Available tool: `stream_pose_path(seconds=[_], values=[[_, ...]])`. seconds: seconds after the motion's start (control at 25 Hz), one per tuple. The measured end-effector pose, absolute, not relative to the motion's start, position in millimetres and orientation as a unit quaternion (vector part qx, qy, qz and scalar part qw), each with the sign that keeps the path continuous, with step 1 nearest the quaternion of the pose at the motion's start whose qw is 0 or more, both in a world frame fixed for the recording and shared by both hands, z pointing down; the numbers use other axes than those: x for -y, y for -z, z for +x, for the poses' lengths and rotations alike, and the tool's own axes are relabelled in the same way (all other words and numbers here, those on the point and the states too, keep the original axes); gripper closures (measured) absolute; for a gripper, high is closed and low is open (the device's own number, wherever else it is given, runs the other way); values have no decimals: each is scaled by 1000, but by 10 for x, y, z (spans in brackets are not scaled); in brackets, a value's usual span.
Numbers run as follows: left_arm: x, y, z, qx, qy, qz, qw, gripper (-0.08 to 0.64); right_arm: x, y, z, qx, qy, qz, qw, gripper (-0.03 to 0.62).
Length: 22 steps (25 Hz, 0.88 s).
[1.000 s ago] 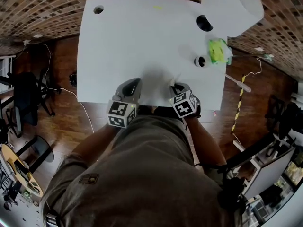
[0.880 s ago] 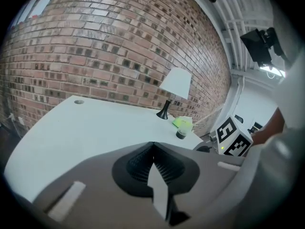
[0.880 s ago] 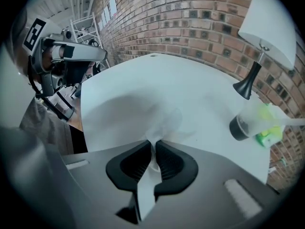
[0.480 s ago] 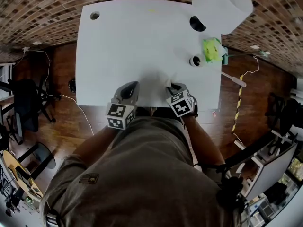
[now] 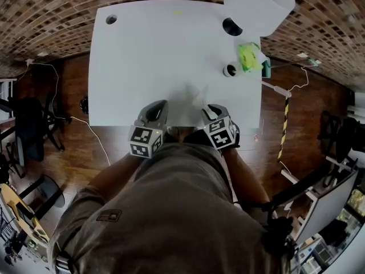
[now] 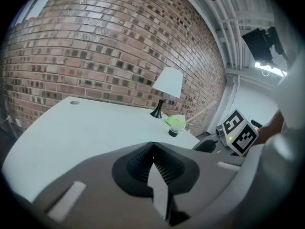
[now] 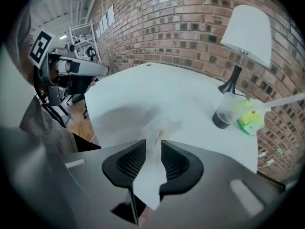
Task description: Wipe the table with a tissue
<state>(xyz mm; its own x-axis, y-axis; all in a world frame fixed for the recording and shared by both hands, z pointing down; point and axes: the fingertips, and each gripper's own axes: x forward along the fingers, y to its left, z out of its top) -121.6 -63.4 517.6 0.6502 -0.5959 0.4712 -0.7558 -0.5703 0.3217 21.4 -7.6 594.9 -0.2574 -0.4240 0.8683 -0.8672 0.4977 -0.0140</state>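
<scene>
**Right claw open, tissue standing in the gap**

Here's the right gripper (image 7: 153, 146) at the near edge of the white table (image 5: 154, 56). Its jaws have just been opening, and they stand apart now, ribbed pads clear of each other. The tissue (image 7: 158, 127) is right there between them. It's a crumpled white twist running up through the gap, its far end spread on the tabletop just past the tips. Nothing is pinching it.

From the head view it lies between the two claws, much nearer the right one.

Over to the left gripper (image 6: 152, 147): jaws closed, pads meeting at the tip, nothing caught in them. It points across the same near edge, beside its partner.

Up in the far right corner stands a lamp (image 5: 259, 4) with a white shade. A small cup (image 5: 230, 70) sits near its base, with a bright green object (image 5: 247, 57) just beside the cup. All three are well apart from the tissue.
</scene>
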Motion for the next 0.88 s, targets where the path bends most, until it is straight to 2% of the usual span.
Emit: stream_pose_path(seconds=[0.28, 0.68, 0.88], values=[[236, -4999, -1070, 430, -144, 859, 237, 558, -162, -5465, 268, 797, -195, 440, 365, 578], [-795, -4721, -732, 484, -125, 839, 216, 558, -914, -4663, 357, 863, -147, 419, 243, 578], [-1123, -4588, -689, 493, -114, 839, 202, 558, -1270, -4472, 461, 867, -137, 431, 209, 578]])
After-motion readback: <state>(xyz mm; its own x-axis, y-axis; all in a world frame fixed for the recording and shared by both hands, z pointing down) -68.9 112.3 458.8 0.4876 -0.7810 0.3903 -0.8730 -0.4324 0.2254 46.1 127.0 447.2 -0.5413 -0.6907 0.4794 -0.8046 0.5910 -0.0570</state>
